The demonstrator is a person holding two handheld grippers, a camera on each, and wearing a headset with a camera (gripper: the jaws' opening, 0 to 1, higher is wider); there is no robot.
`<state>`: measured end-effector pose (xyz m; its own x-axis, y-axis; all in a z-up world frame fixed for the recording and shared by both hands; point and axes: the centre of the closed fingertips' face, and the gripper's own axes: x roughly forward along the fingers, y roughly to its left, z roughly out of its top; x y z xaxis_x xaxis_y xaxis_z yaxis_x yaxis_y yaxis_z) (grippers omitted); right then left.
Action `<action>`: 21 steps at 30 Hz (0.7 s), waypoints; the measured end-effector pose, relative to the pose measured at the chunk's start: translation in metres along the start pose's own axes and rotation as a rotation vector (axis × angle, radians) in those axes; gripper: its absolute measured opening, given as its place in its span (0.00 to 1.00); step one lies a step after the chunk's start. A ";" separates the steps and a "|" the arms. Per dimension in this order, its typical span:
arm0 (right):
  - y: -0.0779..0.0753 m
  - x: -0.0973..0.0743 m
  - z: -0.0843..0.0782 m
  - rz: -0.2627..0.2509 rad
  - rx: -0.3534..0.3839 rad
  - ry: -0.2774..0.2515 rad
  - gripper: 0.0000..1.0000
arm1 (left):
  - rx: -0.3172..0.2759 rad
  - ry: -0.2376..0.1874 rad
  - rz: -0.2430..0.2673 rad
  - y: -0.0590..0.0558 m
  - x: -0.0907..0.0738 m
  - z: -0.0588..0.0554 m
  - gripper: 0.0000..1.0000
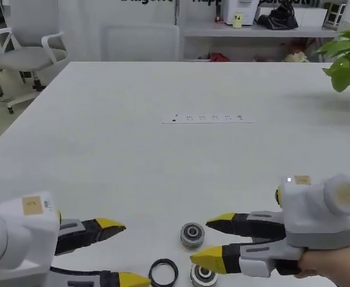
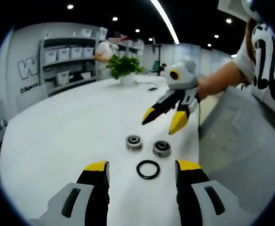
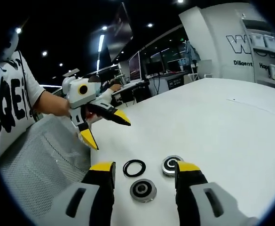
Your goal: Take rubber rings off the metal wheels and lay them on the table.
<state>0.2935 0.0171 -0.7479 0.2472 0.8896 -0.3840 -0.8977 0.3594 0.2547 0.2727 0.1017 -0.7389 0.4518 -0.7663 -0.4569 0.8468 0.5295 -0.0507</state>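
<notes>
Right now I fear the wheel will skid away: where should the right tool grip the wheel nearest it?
Its outer rim, jaws straddling the full width, coming down from above. The wheel lies flat on the table, hub up, so only its round edge offers opposing sides. The open right tool hovers close by.

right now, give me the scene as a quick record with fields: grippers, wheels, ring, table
left gripper: open, empty, jaws pointing at the parts from the left
right gripper: open, empty, jaws pointing at the parts from the right
far wheel: lies flat on the table, between the two grippers
near wheel: lies flat, apart from the far wheel
rubber ring: loose, flat on the table, left of the near wheel, not touching it
table: white
</notes>
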 end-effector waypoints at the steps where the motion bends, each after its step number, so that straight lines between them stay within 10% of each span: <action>1: 0.000 -0.003 -0.002 -0.007 -0.014 0.005 0.49 | 0.002 -0.001 0.001 0.000 0.000 0.001 0.58; 21: -0.012 -0.044 -0.032 -0.127 -0.087 0.061 0.60 | 0.010 0.003 0.008 -0.001 -0.002 0.000 0.63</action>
<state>0.2813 -0.0352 -0.7622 0.3404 0.8191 -0.4618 -0.8896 0.4395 0.1239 0.2707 0.1029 -0.7383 0.4574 -0.7610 -0.4600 0.8461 0.5317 -0.0382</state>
